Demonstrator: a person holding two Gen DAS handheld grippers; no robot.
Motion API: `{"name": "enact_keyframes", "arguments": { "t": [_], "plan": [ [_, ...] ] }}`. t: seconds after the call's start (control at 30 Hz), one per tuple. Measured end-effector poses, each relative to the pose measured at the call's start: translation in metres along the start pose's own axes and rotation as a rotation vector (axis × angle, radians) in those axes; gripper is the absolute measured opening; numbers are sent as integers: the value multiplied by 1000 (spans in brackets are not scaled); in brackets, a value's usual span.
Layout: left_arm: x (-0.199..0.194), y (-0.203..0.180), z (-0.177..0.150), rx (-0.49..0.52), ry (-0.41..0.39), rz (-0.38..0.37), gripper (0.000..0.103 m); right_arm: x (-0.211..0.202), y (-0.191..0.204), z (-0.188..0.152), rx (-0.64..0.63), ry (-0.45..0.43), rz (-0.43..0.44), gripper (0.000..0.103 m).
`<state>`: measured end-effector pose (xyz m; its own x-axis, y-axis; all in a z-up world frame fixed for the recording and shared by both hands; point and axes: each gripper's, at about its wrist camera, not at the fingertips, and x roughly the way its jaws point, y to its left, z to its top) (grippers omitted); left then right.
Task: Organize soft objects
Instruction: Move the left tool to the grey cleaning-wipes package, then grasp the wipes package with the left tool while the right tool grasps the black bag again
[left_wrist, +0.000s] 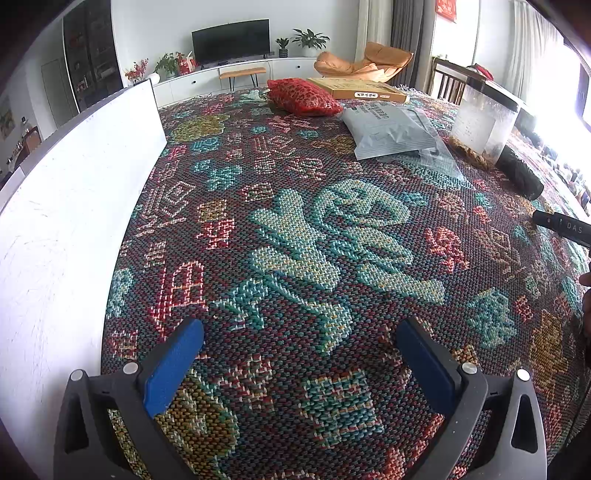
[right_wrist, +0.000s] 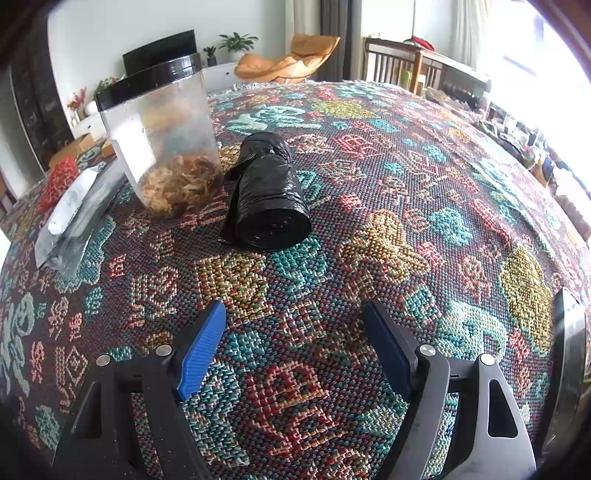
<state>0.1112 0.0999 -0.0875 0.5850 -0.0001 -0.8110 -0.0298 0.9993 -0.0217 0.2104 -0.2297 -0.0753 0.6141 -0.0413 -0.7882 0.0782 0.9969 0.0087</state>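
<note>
Woven cloth (left_wrist: 295, 229) in teal, red and ochre covers the desk, and the soft things lie scattered along its far side: a red mesh pouch (left_wrist: 303, 96), a grey plastic mailer (left_wrist: 391, 133) just in front of it, and a roll of black bin bags (right_wrist: 267, 194) lying on its side just beside a clear jar (right_wrist: 162, 136) with a black lid and dried scraps in the bottom. Both tools are empty. The left hand-held gripper (left_wrist: 300, 363) hovers low over bare cloth with its blue pads spread wide, next to a white board (left_wrist: 74, 206) standing on edge; the right hand-held gripper (right_wrist: 294, 345) is likewise released and points toward the black roll, which sits well ahead of its tips. By my reading the sorting has barely begun, and the likely next move is for the right one to reach forward and close across the roll's body, squeezing gently since the film will give. Readable writing is scarce: "DAS" on a black tool edge at the left view's right margin, and illegible print on the mailer and on a flat yellow box (left_wrist: 360, 90).
</note>
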Motion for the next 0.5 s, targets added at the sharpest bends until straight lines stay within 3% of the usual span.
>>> {"name": "enact_keyframes", "arguments": {
  "t": [0.13,0.2,0.33,0.5],
  "plan": [
    [3,-1,8,-23,24,5,103,0,0,0,0,0,0,80],
    [5,-2,25,-65,39,-54,102,0,0,0,0,0,0,80],
    [6,-16,85,-103,-1,-176,103,0,0,0,0,0,0,80],
    [56,-47,163,-103,88,-259,103,0,0,0,0,0,1,80]
  ]
}}
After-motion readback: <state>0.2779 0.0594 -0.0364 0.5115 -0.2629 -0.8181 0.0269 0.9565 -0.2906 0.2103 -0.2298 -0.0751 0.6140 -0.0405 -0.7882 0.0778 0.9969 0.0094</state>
